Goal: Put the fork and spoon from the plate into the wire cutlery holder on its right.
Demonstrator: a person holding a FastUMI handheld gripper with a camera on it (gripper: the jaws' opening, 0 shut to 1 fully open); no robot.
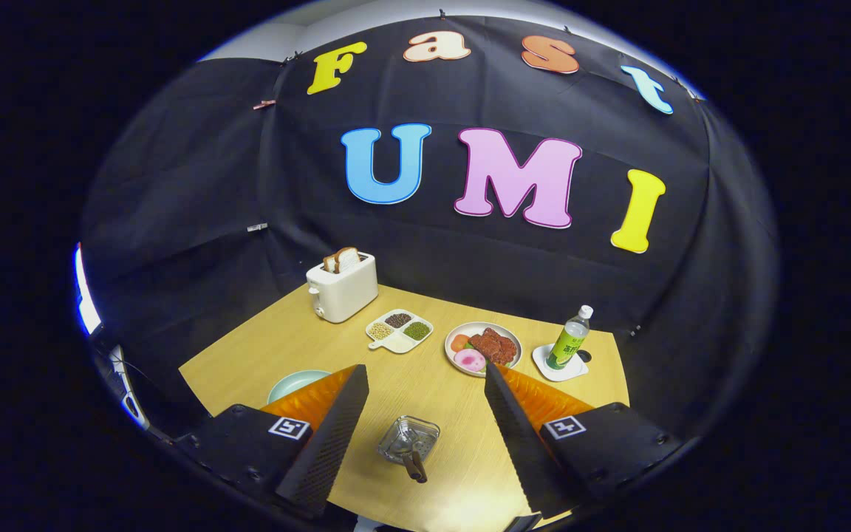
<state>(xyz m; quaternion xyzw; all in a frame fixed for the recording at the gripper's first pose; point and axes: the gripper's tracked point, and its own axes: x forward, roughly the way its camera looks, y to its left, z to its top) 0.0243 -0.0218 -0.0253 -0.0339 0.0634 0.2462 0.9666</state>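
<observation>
Two black ridged fingers (337, 436) of your gripper (425, 436) stand wide apart over the wooden table (425, 384), spread and grasping nothing. Between them, down on the table, you can see the wire cutlery holder (408, 440), a small square mesh basket seen from above. A dark handle (416, 467) sticks out of it toward you, with a metal head lying inside; whether that is the fork or the spoon cannot be told from here. Just beyond your left finger, a pale blue-green plate (294, 383) peeks out, mostly hidden behind the finger, so you cannot tell what lies on it.

Farther across the table sits a white toaster (342, 288) with slices of bread (342, 259) standing in its slots. Near it lies a four-part white dish (399, 330) holding beans and grains of different colours. Beside that is a round plate of food (483, 348) with reddish-brown pieces and a pink slice. To its right a green-labelled bottle (569, 338) stands upright on a white square coaster (560, 364).
</observation>
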